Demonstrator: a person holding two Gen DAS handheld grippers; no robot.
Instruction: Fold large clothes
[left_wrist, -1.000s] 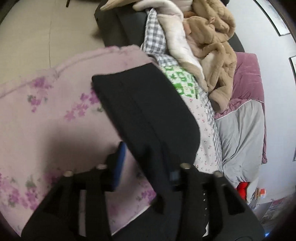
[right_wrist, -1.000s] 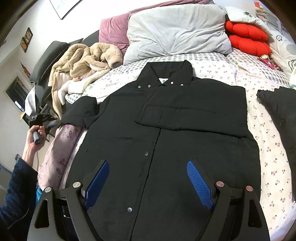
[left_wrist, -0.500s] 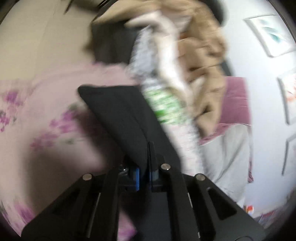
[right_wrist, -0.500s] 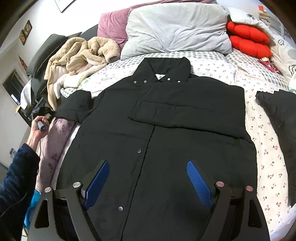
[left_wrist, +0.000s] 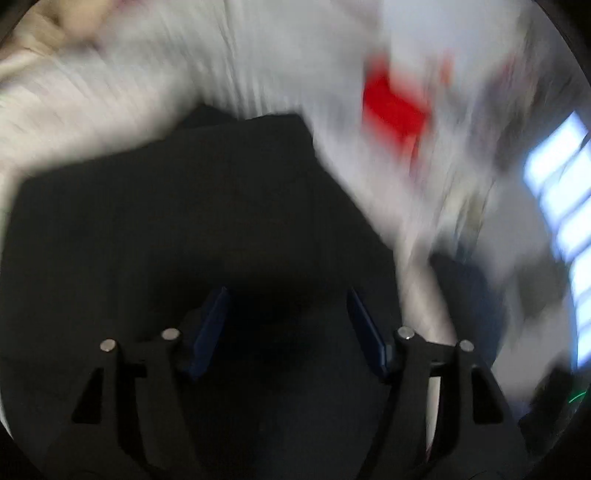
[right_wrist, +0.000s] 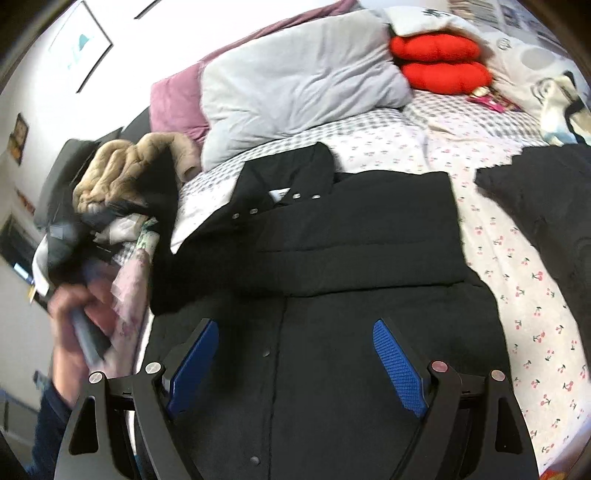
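I see the black jacket (right_wrist: 332, 258) spread flat on the bed (right_wrist: 517, 295), collar toward the grey pillow (right_wrist: 295, 85). My right gripper (right_wrist: 295, 365) hovers over the jacket's hem, fingers wide apart and empty. My left gripper (left_wrist: 288, 332) is opening over the jacket; through the blur, nothing seems pinched.

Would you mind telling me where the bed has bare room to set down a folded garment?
Bare cherry-print sheet lies between the black jacket and the dark garment. Another strip runs between the collar and the grey pillow. The beige clothes pile side is crowded.
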